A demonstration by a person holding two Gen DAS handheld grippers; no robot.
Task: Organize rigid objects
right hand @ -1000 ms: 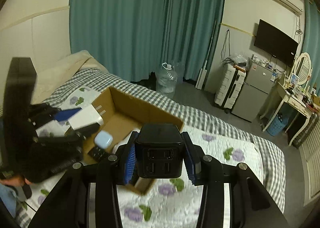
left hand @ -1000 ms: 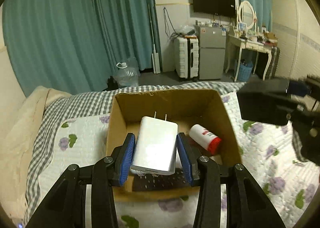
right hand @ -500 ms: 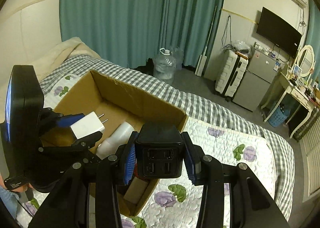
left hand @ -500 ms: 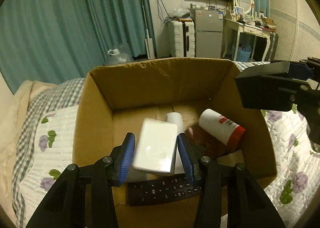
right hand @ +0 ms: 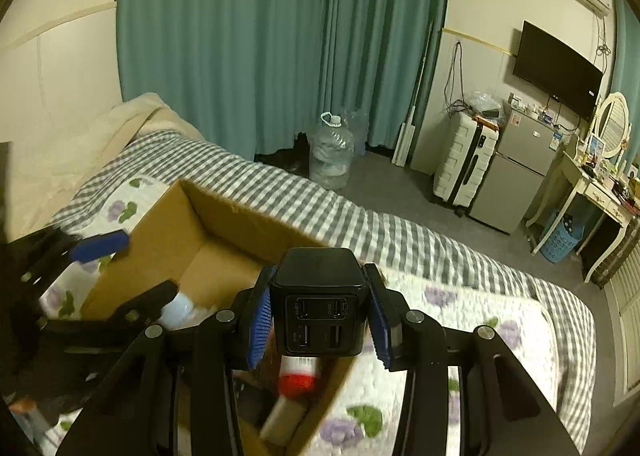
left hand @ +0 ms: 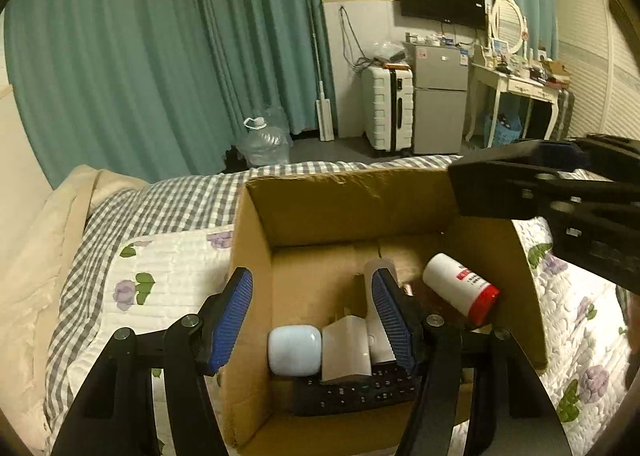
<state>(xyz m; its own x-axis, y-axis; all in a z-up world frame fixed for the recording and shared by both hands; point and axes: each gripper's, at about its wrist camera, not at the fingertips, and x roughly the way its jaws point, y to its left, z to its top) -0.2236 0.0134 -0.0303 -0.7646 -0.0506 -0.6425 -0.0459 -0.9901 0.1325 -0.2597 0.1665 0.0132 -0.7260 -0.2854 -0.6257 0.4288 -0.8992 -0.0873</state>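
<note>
An open cardboard box [left hand: 256,256] [right hand: 168,232] sits on the bed. My left gripper [left hand: 312,316] is open and empty above the box's near left side. Below it in the box lie the white plug charger [left hand: 346,348], a pale blue case [left hand: 294,350], a black remote [left hand: 356,388], a white bottle with a red cap [left hand: 460,288] and a white tube [left hand: 378,272]. My right gripper [right hand: 318,320] is shut on a black multi-port charger [right hand: 318,296], held above the box's right edge; it shows at the right of the left wrist view [left hand: 560,196].
The bed has a flowered white quilt [left hand: 160,276] over a grey checked sheet [right hand: 360,228] and a beige blanket [left hand: 36,276] at the left. Beyond the bed stand a water jug [right hand: 330,152], white suitcase [right hand: 464,160], small fridge [right hand: 516,172] and dressing table [left hand: 516,84].
My left gripper has opened and let the white plug charger drop into the box, then drawn up and back. My right gripper has moved over the box's right edge with the black charger.
</note>
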